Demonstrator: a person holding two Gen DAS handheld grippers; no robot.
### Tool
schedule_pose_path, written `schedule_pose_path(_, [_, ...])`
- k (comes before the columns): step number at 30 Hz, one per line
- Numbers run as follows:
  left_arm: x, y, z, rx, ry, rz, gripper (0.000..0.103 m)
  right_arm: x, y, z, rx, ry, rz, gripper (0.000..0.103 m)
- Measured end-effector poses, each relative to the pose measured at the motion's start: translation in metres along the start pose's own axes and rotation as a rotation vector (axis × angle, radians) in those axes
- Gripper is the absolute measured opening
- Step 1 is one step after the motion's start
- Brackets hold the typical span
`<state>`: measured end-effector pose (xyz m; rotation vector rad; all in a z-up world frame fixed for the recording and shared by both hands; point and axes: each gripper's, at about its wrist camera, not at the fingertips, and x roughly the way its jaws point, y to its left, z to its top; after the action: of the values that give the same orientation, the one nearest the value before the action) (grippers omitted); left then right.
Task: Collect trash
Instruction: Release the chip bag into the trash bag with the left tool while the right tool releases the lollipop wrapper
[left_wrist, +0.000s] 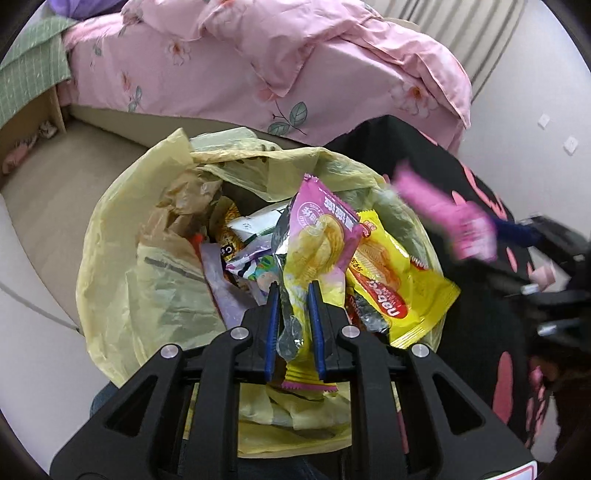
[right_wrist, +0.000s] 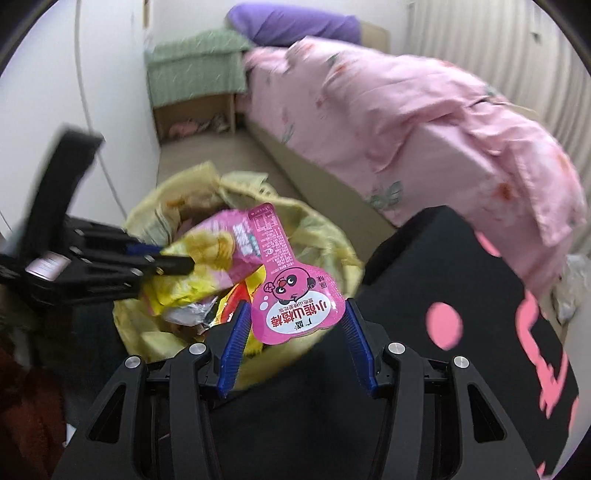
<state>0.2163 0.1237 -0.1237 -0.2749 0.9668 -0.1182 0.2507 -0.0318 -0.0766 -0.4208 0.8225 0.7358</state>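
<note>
Drop-off step. Both grippers are over the yellow trash bag (left_wrist: 147, 280), which fills the centre of the left wrist view, mouth open, already holding wrappers, e.g. a yellow snack packet (left_wrist: 395, 291) at centre right.

Left gripper (left_wrist: 293, 291): jaws nearly closed, clamped on a purple-and-yellow chip wrapper (left_wrist: 317, 236) that sticks up and away from the pads, above the bag's contents. Same gripper (right_wrist: 177, 264) appears in the right wrist view at middle left, blurred, wrapper (right_wrist: 207, 258) crumpled at its tip.

Right gripper (right_wrist: 293, 314): jaws spread wide, a pink pouch (right_wrist: 291, 295) with a cartoon face between the blue pads, lower centre of frame. Whether the pads press on it I cannot tell; its edges reach close to both pads. It sits over the bag's near rim (right_wrist: 332, 251), partly over a black cloth with pink shapes (right_wrist: 461, 295) at lower right.

Pink bedding (left_wrist: 258, 62) across the top, irrelevant.

Next, by my read: the left opens to let the chip wrapper fall. The right should shift toward the upper left of its frame so the pouch clears the rim, then let go. Risk: the pouch lands on the black cloth.
</note>
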Motion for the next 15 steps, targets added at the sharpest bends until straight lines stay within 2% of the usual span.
schedule_pose_path(7, [-0.007, 0.02, 0.001, -0.044, -0.004, 0.016, 0.014, 0.045, 0.006, 0.013, 0.015, 0.071, 0.06, 0.048])
schedule_pose_path(9, [-0.008, 0.024, 0.001, -0.052, -0.006, 0.021, 0.014, 0.049, 0.006, 0.013, 0.028, 0.078, 0.075, 0.048])
schedule_pose_path(15, [-0.011, 0.031, 0.0, -0.073, -0.025, 0.008, 0.016, 0.045, 0.002, 0.008, 0.055, 0.063, 0.049, 0.048])
